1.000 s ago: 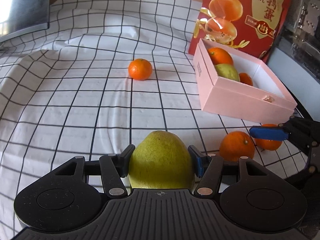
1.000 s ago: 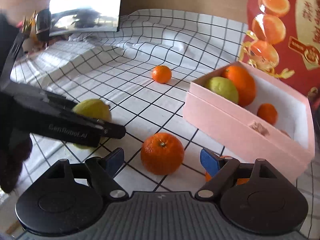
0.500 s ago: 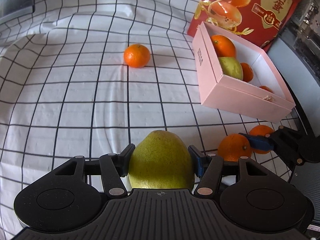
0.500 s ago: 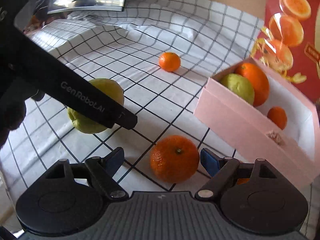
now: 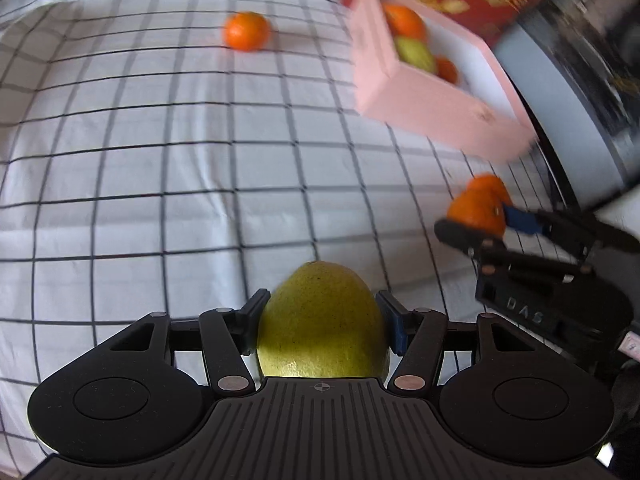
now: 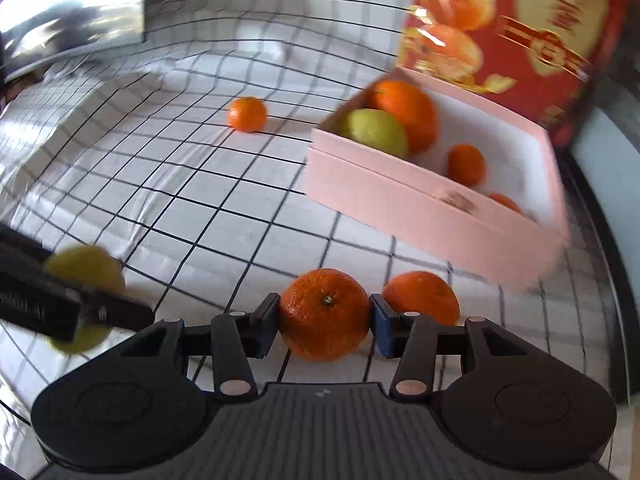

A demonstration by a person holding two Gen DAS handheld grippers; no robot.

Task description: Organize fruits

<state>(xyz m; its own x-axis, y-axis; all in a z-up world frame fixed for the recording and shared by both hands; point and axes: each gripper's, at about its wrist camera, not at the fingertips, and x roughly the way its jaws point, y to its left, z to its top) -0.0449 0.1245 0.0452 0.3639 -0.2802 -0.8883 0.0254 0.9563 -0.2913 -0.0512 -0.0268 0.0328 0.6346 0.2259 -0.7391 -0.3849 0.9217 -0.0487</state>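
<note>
My left gripper [image 5: 320,322] is shut on a yellow-green pear [image 5: 322,324] and holds it above the checked cloth. My right gripper [image 6: 325,326] is shut on an orange [image 6: 325,314] close to the cloth; it also shows in the left wrist view [image 5: 478,210]. A second orange [image 6: 422,296] lies just right of it. The pink box [image 6: 420,210] stands beyond, holding a pear [image 6: 376,132], a large orange [image 6: 404,110] and small oranges. A lone mandarin [image 6: 247,114] lies on the cloth to the box's left.
A red printed bag [image 6: 508,32] stands behind the box. A grey appliance [image 5: 568,92] is at the right edge. A dark screen [image 6: 72,36] is at the far left. The checked cloth [image 5: 160,152] is wrinkled and raised at the left.
My right gripper has closed on the near orange, which stood between its open fingers before. My left gripper has risen and swung with the pear; the view is blurred.
</note>
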